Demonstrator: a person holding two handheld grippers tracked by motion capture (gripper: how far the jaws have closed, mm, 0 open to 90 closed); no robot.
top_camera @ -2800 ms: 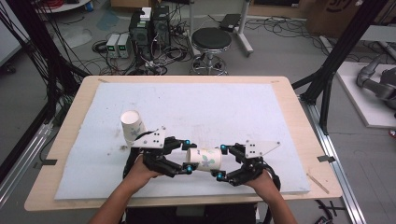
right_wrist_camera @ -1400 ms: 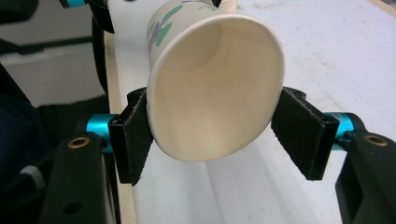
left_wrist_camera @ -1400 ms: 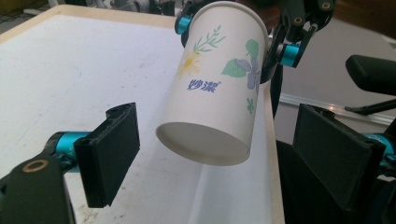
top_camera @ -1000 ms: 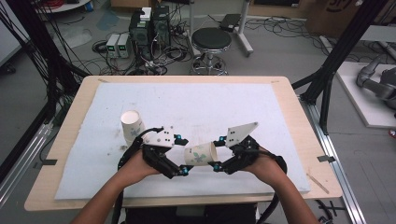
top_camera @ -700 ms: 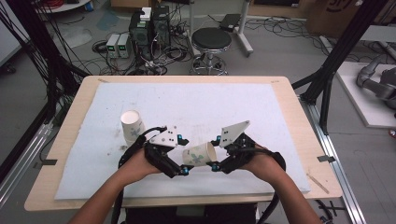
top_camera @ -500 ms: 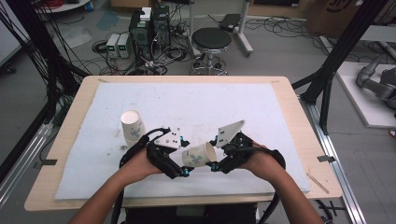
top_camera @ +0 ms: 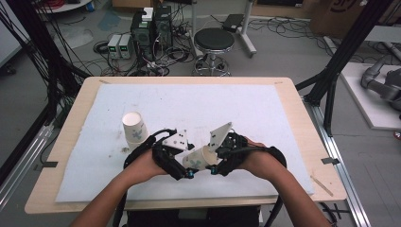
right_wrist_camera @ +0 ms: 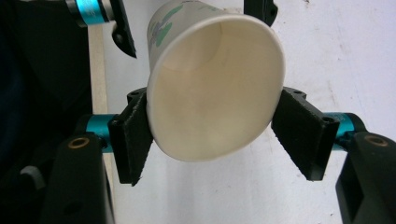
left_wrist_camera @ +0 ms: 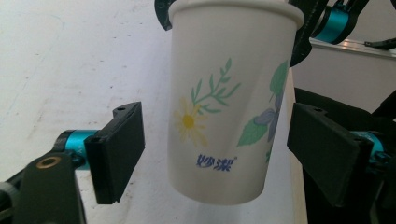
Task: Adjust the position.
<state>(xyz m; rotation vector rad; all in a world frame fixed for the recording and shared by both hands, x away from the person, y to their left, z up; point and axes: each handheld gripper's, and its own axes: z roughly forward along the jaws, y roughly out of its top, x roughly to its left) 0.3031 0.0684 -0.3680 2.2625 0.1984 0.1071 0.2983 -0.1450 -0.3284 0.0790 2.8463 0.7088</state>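
**Thin paper cup passing between hand-held grippers**

Near the worktop's front edge, the right hand-held gripper [right_wrist_camera: 212, 140] pinches the paper cup [top_camera: 202, 158] at its rim. The left hand-held gripper [left_wrist_camera: 233, 154], jaws just closing, straddles the base without touching. The cup looks light and crushable: squeeze gently near the stiffer rim or base.

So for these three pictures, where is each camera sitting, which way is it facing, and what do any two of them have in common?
High view: above the person's side, looking forward and down on the table; forearms, left gripper and right gripper show.
Left gripper view: rides the left gripper, looking along its jaws, which flank the paper cup without touching.
Right gripper view: rides the right gripper, facing the cup's open mouth; its jaws clamp the rim.
Shared: both gripper views show that cup and the other gripper beyond it.
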